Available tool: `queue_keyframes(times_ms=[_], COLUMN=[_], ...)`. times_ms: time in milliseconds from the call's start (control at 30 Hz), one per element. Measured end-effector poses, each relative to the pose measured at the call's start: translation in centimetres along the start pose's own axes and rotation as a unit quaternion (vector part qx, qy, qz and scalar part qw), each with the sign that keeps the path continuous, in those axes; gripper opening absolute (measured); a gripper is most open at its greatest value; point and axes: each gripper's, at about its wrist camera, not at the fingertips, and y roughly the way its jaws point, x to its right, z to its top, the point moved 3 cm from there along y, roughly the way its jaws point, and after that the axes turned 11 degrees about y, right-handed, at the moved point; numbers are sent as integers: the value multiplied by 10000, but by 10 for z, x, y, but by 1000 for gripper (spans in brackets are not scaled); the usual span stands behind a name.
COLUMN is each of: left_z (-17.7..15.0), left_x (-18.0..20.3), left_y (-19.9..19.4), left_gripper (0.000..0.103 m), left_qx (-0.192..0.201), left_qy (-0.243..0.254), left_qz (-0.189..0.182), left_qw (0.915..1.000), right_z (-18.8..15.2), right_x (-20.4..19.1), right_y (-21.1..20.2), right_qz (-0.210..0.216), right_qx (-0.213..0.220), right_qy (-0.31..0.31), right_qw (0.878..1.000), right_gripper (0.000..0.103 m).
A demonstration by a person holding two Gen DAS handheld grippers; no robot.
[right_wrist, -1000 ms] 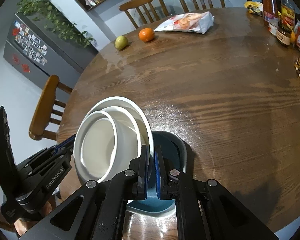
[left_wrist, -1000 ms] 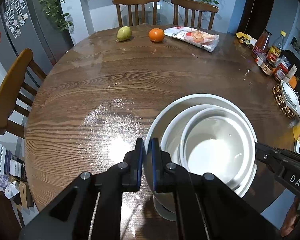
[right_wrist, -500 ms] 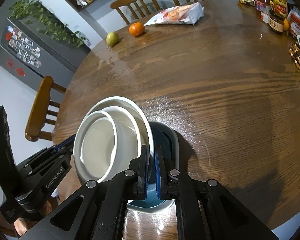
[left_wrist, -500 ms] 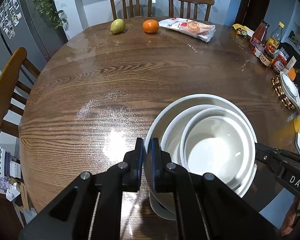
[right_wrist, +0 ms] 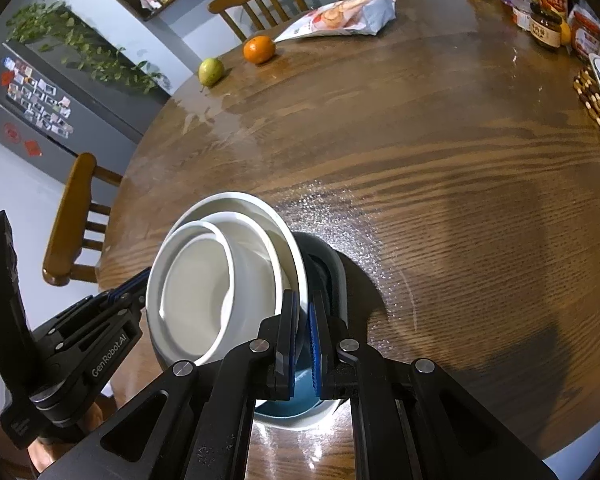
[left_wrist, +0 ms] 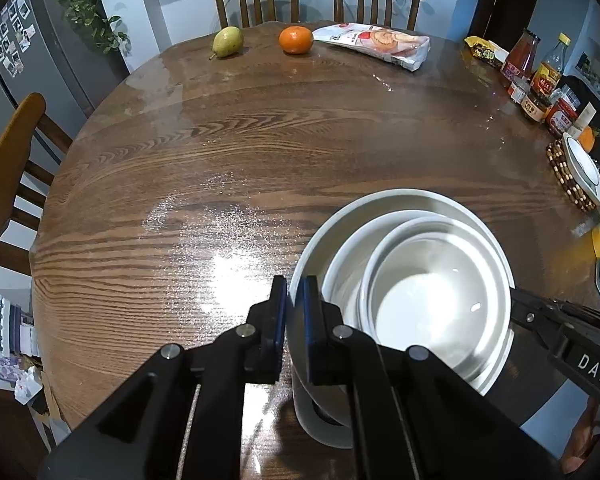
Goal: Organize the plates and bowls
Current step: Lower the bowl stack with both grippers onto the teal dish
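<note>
**Both grippers clamped on a stack of white bowls above a blue one**

The left gripper (left_wrist: 295, 300) had its fingers closed down onto the near-left rim of the large white bowl (left_wrist: 384, 202), one blue pad outside the wall and one inside. The right gripper (right_wrist: 303, 320) pinched the same bowl's rim from the opposite side, its fingers nearly together with only the thin rim between them. Two smaller white bowls (left_wrist: 432, 300) sat nested inside the large one, crowded toward the right gripper's side. The stack was tilted and sat over a blue bowl with a pale rim (right_wrist: 300, 400) that stood on the wooden tabletop (left_wrist: 260, 140) near its front edge; whether the stack touched it could not be told. Far across the tabletop lay a pear (left_wrist: 227, 41), an orange (left_wrist: 295, 39) and a snack bag (left_wrist: 374, 45), with bottles and jars (left_wrist: 540, 80) at the right edge.
</note>
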Motion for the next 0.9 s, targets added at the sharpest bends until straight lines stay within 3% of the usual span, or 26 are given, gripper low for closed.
queue_keyframes(times_ms=[900], left_z=[35], left_x=[-12], left_y=[18], left_gripper=[3], left_qx=[158], left_qy=[-14], left_qz=[189], left_qw=[9997], right_z=[30], right_x=[-11], right_y=[19], right_qz=[-21], right_qx=[142], right_qy=[-10], right_qw=[9999], right_gripper=[9])
